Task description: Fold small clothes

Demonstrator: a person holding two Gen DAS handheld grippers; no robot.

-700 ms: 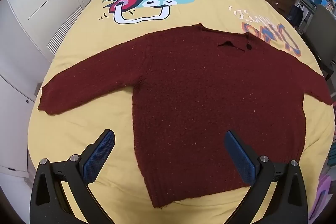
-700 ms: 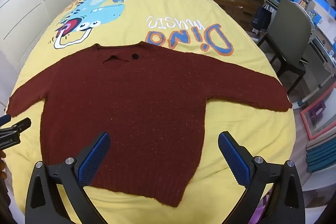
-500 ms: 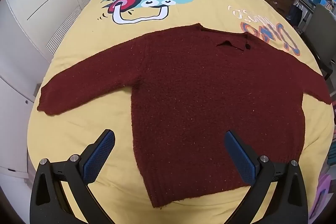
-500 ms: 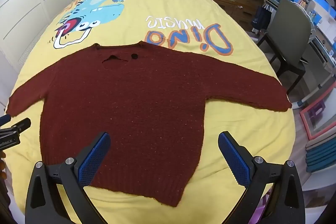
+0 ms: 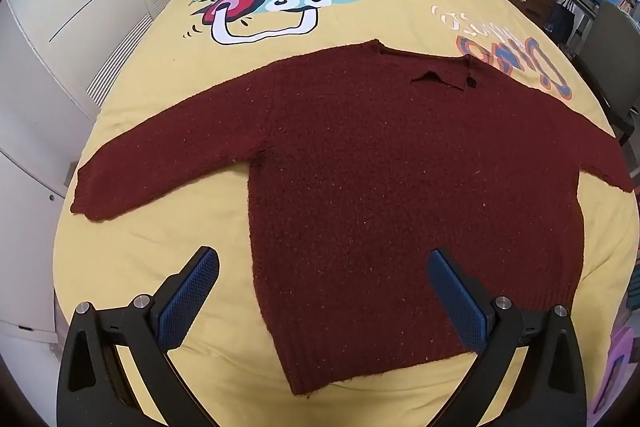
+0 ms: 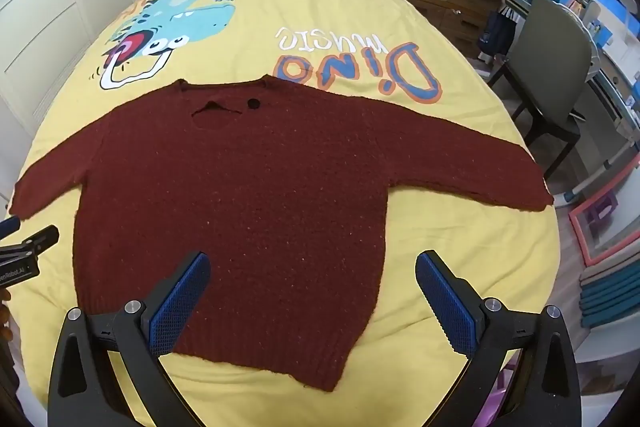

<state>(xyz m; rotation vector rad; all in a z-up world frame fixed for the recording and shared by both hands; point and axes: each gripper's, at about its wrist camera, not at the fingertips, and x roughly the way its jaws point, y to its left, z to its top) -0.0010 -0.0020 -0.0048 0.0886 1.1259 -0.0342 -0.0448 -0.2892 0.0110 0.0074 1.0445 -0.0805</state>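
sweater spread flat, front up, on yellow bedcover; both sleeves out sideways, no fold made yet. judged step: pre-grasp, start of task.

left gripper: jaws spread wide, holding nothing, poised above near hem; left pad over bare cover, right pad over knit, so sweater's left side edge runs up between them. left sleeve ahead & to the left of it, cuff near bed edge.

right gripper: jaws likewise spread, empty; left pad over hem area, right pad over cover, right side edge between. right sleeve ahead & to the right.

orientation: long axis of body runs hem to collar, straight away from both grippers; collar at far end, hem nearest. sleeve span crosswise to that.

next move, as judged: lower jaws onto a sleeve or side edge, pinch thru knit w/o catching the cover, then carry inward across body. thick loose knit prob. sags when lifted.
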